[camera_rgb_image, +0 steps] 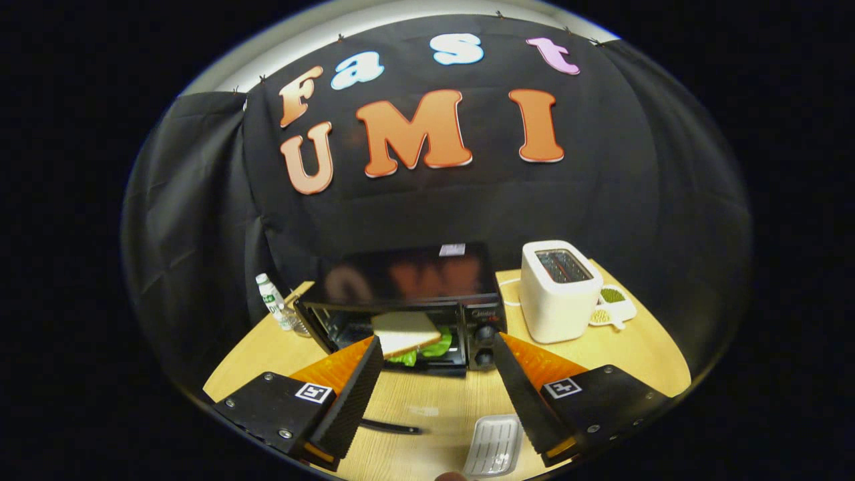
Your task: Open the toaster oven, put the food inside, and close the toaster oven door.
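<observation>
White bread and lettuce, the sandwich (409, 337), sits inside the open toaster oven (407, 307); your fingers (437, 347) are apart, holding nothing. Next, swing its door (401, 401) shut.

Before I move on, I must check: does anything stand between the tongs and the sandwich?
Nothing visible does. The open tongs hold nothing; the white-bread sandwich with green lettuce lies just ahead of them, in the black toaster oven's mouth.

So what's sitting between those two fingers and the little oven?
In the gripper view, bare table; the open gripper holds nothing, the sandwich is already in the toaster oven.
</observation>
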The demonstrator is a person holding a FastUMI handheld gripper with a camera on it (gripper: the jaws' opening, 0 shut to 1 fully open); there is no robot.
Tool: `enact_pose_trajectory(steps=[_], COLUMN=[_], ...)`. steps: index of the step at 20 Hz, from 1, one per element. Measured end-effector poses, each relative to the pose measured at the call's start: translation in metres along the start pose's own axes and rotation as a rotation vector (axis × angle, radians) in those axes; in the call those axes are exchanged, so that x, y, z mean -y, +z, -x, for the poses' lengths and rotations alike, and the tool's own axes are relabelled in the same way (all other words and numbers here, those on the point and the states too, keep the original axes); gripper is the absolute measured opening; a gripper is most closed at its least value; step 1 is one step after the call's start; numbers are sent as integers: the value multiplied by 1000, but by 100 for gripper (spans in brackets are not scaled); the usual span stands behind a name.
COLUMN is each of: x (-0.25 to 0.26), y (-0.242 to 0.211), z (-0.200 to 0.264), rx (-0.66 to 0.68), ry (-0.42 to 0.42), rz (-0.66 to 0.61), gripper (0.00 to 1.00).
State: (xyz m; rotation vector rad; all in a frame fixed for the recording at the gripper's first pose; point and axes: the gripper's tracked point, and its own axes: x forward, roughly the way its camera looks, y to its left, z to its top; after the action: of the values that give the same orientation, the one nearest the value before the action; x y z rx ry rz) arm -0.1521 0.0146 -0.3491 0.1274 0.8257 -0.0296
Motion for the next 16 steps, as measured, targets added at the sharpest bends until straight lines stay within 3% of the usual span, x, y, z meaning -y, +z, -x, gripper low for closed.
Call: enact_pose_trajectory(steps=[7, 16], x=[-34, -60], y=[-105, -199], z=[-7, -8], rx=[-249, -492], ry=[32, 47], rz=[6, -4], gripper=[99, 98])
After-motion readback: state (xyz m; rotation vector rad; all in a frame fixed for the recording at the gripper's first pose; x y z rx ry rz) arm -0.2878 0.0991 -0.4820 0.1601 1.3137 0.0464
